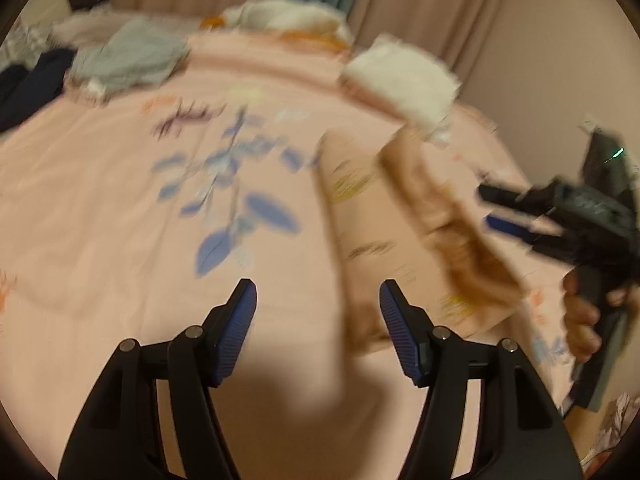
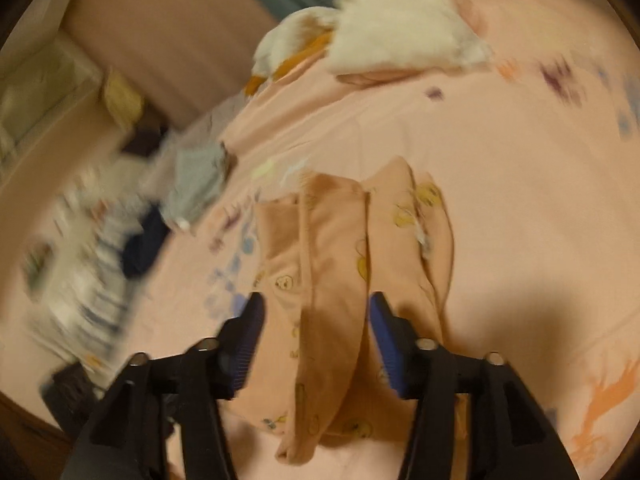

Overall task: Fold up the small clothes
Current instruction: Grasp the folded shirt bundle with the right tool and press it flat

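Bed (image 2: 520, 184) with pink floral sheet, beige curtains (image 1: 420, 4) behind; a peach garment (image 2: 340, 264) lies between white pile (image 2: 404, 36) and grey clothes (image 1: 128, 56). Both tools, left (image 1: 318, 300) and right (image 2: 316, 316), gape unclenched.

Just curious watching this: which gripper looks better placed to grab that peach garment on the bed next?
Probably the right gripper: its open jaws already straddle the peach garment. The left gripper is open over bare bedsheet beside it.

- Bare pink floral bedsheet (image 1: 120, 208) lies ahead of the left gripper (image 1: 318, 304), fingers spread.
- The peach garment (image 2: 340, 280) fills the path of the right gripper (image 2: 316, 316).
- White folded clothes (image 2: 404, 32) and a grey garment (image 1: 128, 56) crowd the bed's far edge.
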{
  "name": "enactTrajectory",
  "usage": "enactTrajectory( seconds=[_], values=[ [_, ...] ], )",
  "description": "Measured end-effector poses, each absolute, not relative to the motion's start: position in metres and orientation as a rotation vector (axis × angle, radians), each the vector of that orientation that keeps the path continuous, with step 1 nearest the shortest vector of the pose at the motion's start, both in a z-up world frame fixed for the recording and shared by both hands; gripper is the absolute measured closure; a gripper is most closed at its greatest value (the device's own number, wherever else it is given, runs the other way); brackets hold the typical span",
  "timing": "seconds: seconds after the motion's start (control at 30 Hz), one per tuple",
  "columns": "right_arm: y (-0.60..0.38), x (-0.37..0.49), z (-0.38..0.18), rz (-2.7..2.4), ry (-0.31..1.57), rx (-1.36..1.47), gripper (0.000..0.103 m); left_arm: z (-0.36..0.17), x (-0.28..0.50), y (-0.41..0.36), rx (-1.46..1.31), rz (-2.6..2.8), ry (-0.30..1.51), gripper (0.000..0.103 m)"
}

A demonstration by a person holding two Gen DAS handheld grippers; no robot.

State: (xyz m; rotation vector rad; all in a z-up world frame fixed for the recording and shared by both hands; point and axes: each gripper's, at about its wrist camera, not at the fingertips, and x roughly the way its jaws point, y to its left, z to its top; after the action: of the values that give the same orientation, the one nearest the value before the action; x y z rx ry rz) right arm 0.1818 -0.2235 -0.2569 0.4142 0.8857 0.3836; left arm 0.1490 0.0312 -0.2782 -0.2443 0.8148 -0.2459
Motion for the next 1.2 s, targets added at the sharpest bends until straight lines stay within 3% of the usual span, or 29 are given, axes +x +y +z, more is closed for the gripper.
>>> enactTrajectory(
  seconds=[0.03, 0.23, 0.43, 0.47, 0.5, 0.53, 0.63, 0.9, 1.1, 1.2],
  values=[
    [-0.214, 0.184, -0.256, 0.367, 0.886, 0.355, 0.033, -0.288, 0.153, 0.038, -0.279, -0.247, 0.846, 0.039],
    [-0.181, 0.197, -0.267, 0.364, 0.924, 0.181, 0.032, -0.302, 0.157, 0.048, -0.323, -0.232, 0.841, 0.038],
    [-0.138, 0.201, -0.275, 0.226, 0.876, -0.182, 0.035, -0.305, 0.155, 0.04, -0.291, -0.264, 0.831, 0.025],
    [-0.132, 0.204, -0.28, 0.207, 0.89, -0.238, 0.043, -0.307, 0.156, 0.042, -0.295, -0.267, 0.83, 0.024],
    [-0.129, 0.207, -0.282, 0.206, 0.888, -0.269, 0.066, -0.308, 0.156, 0.043, -0.3, -0.271, 0.83, 0.024],
    [-0.131, 0.21, -0.281, 0.222, 0.89, -0.256, 0.079, -0.308, 0.156, 0.044, -0.306, -0.275, 0.829, 0.023],
    [-0.154, 0.218, -0.27, 0.252, 0.892, -0.076, 0.089, -0.308, 0.157, 0.045, -0.316, -0.286, 0.827, 0.021],
    [-0.234, 0.233, -0.266, 0.476, 0.83, 0.409, 0.091, -0.308, 0.156, 0.04, -0.291, -0.284, 0.828, 0.018],
    [-0.259, 0.239, -0.301, 0.334, 0.988, 0.45, 0.091, -0.309, 0.156, 0.039, -0.285, -0.285, 0.828, 0.017],
    [-0.268, 0.238, -0.304, 0.404, 1.017, 0.574, 0.08, -0.309, 0.157, 0.04, -0.287, -0.286, 0.827, 0.017]
  ],
)
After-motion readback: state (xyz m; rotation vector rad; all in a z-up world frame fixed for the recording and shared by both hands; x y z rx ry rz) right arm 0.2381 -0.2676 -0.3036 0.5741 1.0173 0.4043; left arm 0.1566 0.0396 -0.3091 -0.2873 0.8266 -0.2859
